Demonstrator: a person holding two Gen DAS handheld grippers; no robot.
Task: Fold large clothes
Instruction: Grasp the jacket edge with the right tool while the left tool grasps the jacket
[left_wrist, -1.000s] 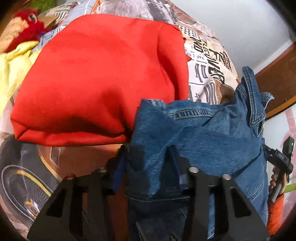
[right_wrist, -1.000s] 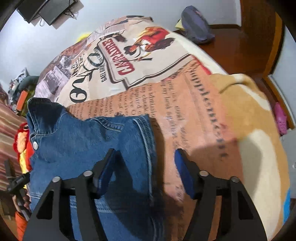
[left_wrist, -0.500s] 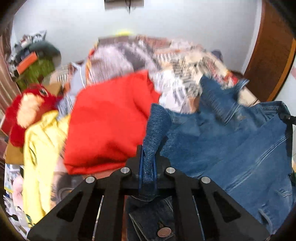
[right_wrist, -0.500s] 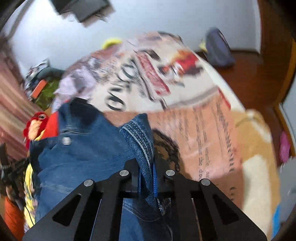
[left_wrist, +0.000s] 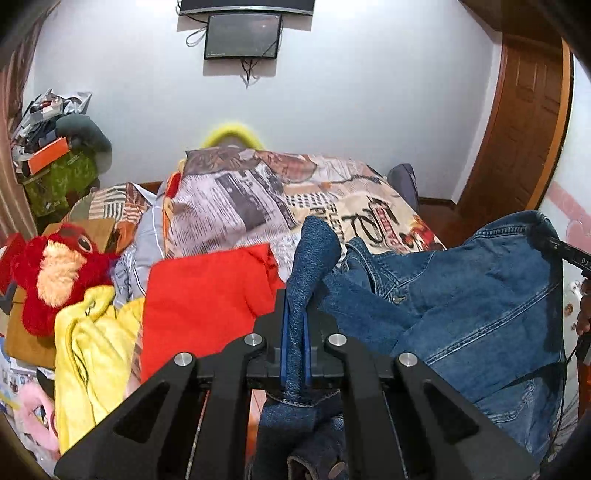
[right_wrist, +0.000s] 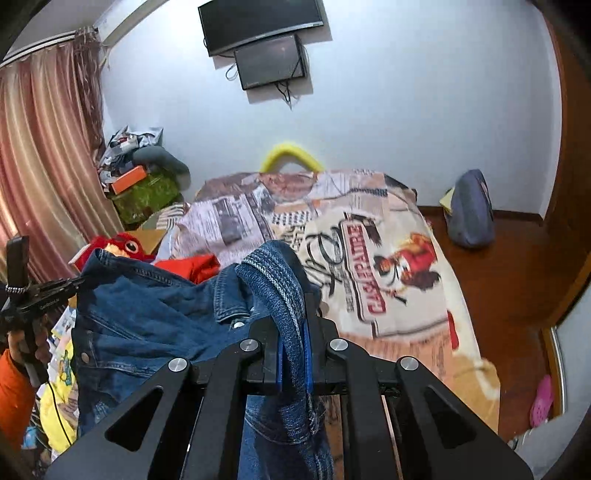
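A blue denim jacket (left_wrist: 461, 314) hangs in the air above the bed, stretched between both grippers. My left gripper (left_wrist: 294, 347) is shut on one edge of it, a fold of denim sticking up between the blue pads. My right gripper (right_wrist: 294, 354) is shut on another edge of the denim jacket (right_wrist: 147, 317), which drapes to the left. In the right wrist view the left gripper (right_wrist: 70, 284) shows at the far left, held by a hand in an orange sleeve (right_wrist: 11, 391).
A folded red garment (left_wrist: 207, 302) and a yellow garment (left_wrist: 92, 354) lie on the patterned bedspread (right_wrist: 369, 280). A red plush toy (left_wrist: 51, 273) sits at left. A grey bag (right_wrist: 471, 214) rests on the wooden floor. Two screens (right_wrist: 266, 40) hang on the wall.
Both grippers closed on the denim jacket's edges and lifted it well off the bed. The views swung up from the bedspread to the far wall.
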